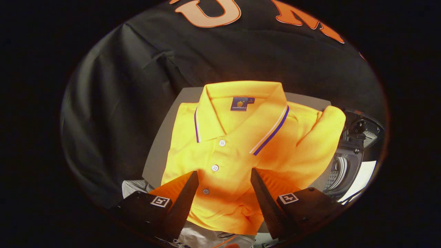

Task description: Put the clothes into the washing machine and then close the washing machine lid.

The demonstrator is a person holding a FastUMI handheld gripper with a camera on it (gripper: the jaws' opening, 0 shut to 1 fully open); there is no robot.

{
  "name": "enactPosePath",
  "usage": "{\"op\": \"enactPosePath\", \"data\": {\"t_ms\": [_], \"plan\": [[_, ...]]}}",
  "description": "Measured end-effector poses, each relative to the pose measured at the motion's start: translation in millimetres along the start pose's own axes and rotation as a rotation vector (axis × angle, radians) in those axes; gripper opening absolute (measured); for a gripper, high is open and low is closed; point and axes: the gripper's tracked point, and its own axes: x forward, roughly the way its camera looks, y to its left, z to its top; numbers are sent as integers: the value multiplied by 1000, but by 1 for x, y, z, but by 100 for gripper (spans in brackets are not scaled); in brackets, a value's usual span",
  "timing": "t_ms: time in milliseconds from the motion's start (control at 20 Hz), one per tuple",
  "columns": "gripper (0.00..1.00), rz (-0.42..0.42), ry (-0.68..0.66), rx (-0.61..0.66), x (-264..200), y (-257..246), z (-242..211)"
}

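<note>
A folded yellow polo shirt [241, 148] with a striped collar and white buttons lies on a grey table [155, 155]. My gripper [224, 179] hovers over the shirt's button placket, open, its two fingers spread wide with the fabric showing between them. I cannot tell whether the fingertips touch the cloth. To the right, past the shirt's sleeve, the washing machine [348, 165] stands below table level with its drum opening visible.
The black cloth wall hangs close behind the table and on the left. A pale checked cloth [136, 187] peeks out by the left finger. White plastic wrapping [206, 239] lies just under the shirt's near edge.
</note>
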Motion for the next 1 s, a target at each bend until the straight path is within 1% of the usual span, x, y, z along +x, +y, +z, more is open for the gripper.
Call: {"op": "enactPosePath", "data": {"t_ms": [150,350,500,700,800,950,1000], "plan": [[97,-65,11,-41,2,2,2],[98,-171,100,-204,10,-1,-7],[98,-177,148,-214,7,-4,-8],[95,-168,179,-230,8,-4,-9],[89,-161,187,-245,8,-3,-9],[58,-94,166,-257,7,6,-7],[34,-86,145,-260,8,4,-1]]}}
